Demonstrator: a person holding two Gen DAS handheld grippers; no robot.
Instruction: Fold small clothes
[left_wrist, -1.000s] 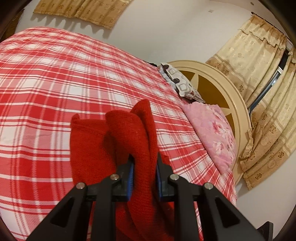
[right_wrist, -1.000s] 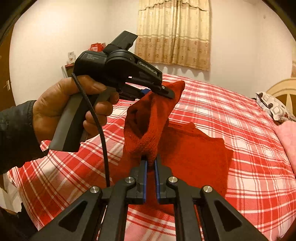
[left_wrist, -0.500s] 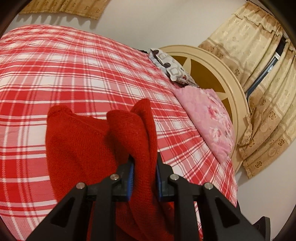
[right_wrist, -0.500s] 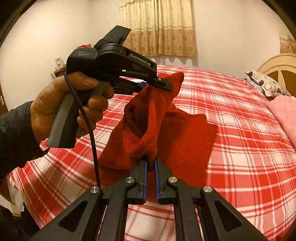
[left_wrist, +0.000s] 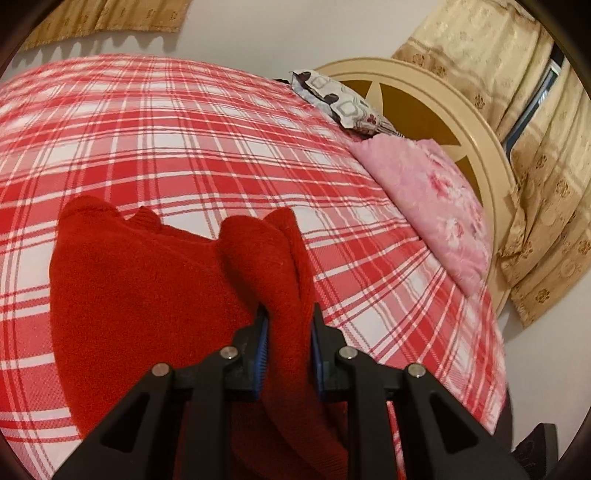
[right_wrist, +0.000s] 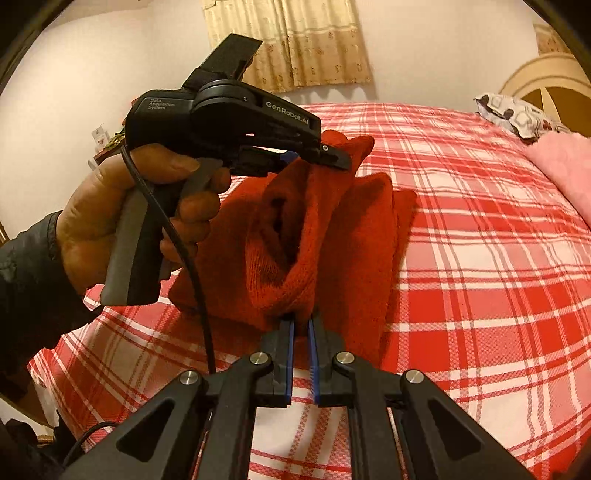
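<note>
I'm over a bed w/ a red-white plaid cover (left_wrist: 177, 122). Nearest, my left gripper (left_wrist: 288, 325) is clamped on a bunched fold of the red knit garment (left_wrist: 147, 295); the rest lies on the cover. My right gripper (right_wrist: 301, 325) pinches another edge. Only the right view shows the person's hand (right_wrist: 122, 221) holding the left tool; only the left view shows the full pink pillow (left_wrist: 436, 206) and headboard (left_wrist: 436, 107) beyond.

Red knit garment (left_wrist: 147, 288) on plaid bed (left_wrist: 184, 129)
</note>
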